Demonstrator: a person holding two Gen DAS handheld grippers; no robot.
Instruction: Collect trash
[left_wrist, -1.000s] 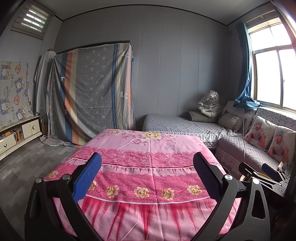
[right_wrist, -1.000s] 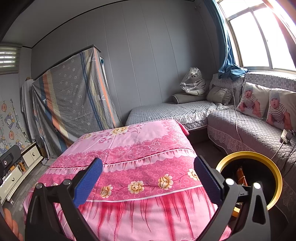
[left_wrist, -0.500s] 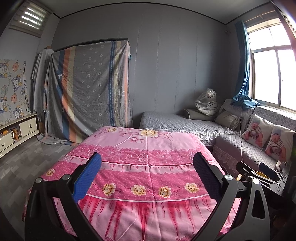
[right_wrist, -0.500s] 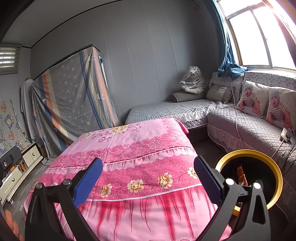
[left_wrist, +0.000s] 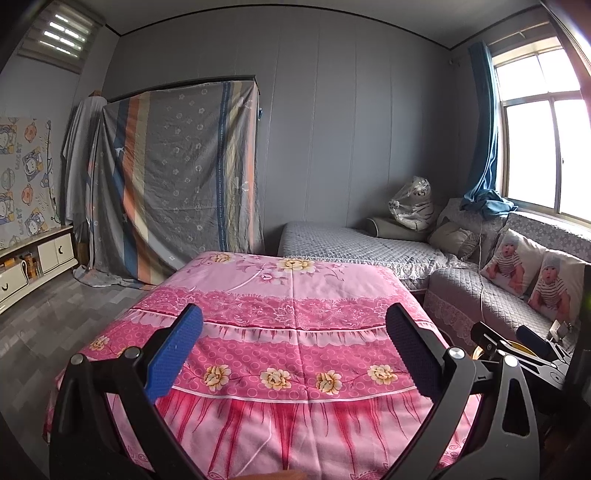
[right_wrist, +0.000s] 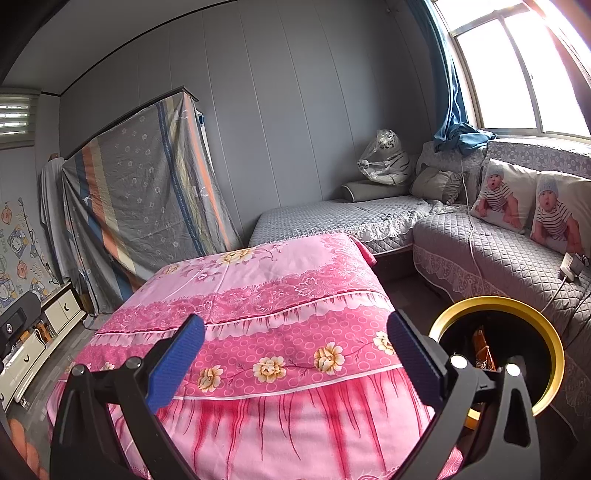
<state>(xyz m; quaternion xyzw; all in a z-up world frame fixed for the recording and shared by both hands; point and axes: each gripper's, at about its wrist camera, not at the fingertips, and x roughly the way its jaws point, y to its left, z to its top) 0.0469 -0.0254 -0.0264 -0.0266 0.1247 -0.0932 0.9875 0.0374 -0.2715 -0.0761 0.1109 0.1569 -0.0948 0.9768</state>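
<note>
Both handheld grippers hovered with fingers spread wide and nothing between them above a table draped in a pink floral cloth (left_wrist: 295, 332) that filled the centre and lower half of each wrist view. The left gripper (left_wrist: 293, 347) framed the cloth's flowered band between its blue pads, while the right gripper (right_wrist: 295, 354) did the same from a slight angle, and the right tool's black frame was partly visible at the lower right edge of the left view. A round bin with a yellow rim (right_wrist: 554, 354) stood at the lower right of the right wrist view, just beside the table and in front of a grey quilted sofa (right_wrist: 498, 251); an orange wrapper (right_wrist: 482, 349) showed inside its dark interior, suggesting some trash was already deposited. No loose trash could be seen on the cloth in either view. Judged from this, the work appeared to stand between pickups or near its end, with the hands in a searching or resting pose. A next move would call for scanning the tabletop, floor and sofa for any remaining litter, then lowering one spread gripper over the piece, closing on it and carrying it to the bin at the lower right.
</note>
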